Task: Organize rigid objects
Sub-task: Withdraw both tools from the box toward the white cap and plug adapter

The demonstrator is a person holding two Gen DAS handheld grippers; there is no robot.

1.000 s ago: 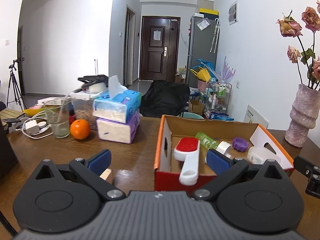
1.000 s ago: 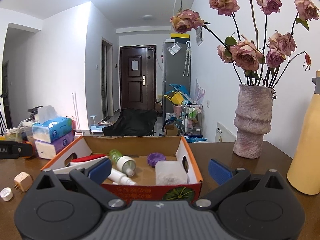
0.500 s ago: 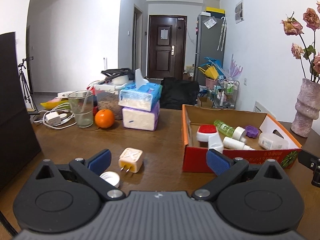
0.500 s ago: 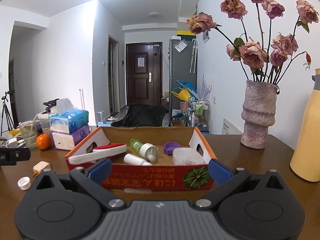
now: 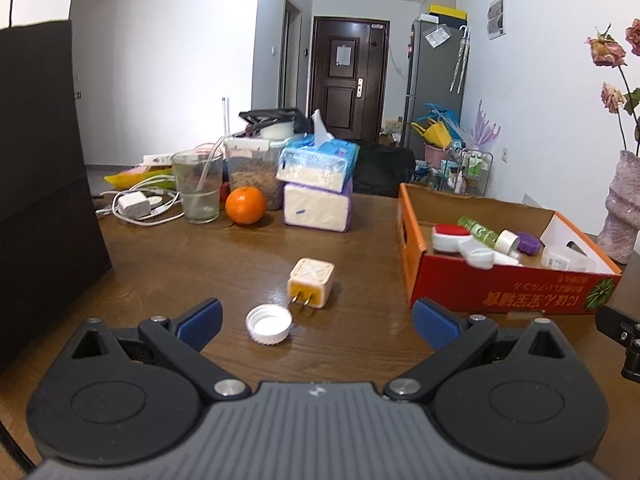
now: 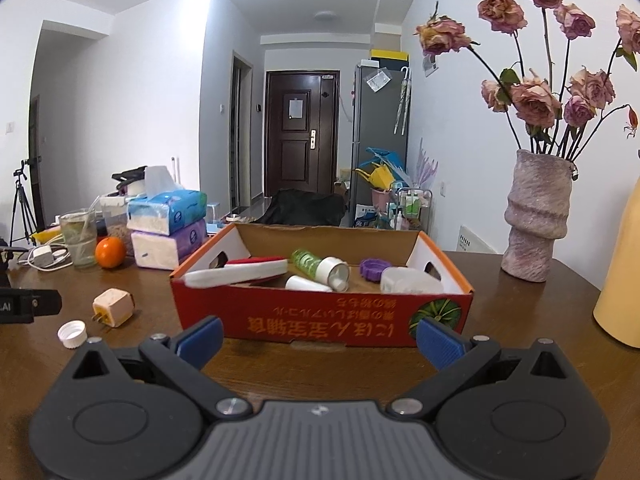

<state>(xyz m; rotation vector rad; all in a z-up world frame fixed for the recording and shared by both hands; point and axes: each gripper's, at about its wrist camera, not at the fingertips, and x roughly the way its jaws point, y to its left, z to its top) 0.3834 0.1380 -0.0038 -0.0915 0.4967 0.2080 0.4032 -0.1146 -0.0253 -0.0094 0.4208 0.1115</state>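
Observation:
An orange-red cardboard box (image 5: 508,292) (image 6: 320,320) stands on the brown table, holding a red-and-white brush (image 6: 240,272), a green tube (image 6: 316,264), a purple lid (image 6: 374,268) and a clear container (image 6: 408,280). Left of the box lie a cream plug adapter (image 5: 311,283) (image 6: 113,306) and a white bottle cap (image 5: 269,324) (image 6: 72,333). My left gripper (image 5: 316,322) is open just behind the cap and adapter, nothing between its fingers. My right gripper (image 6: 318,338) is open in front of the box, empty.
Stacked tissue packs (image 5: 318,184), an orange (image 5: 245,205), a glass with a straw (image 5: 198,184) and a white charger with cables (image 5: 134,204) sit at the back left. A dark panel (image 5: 40,184) stands at far left. A vase of roses (image 6: 536,216) and a yellow bottle (image 6: 622,292) stand right.
Both grippers have pulled back from the box toward the near table edge. The left one has also swung left, bringing the adapter and cap into view between its open fingers.

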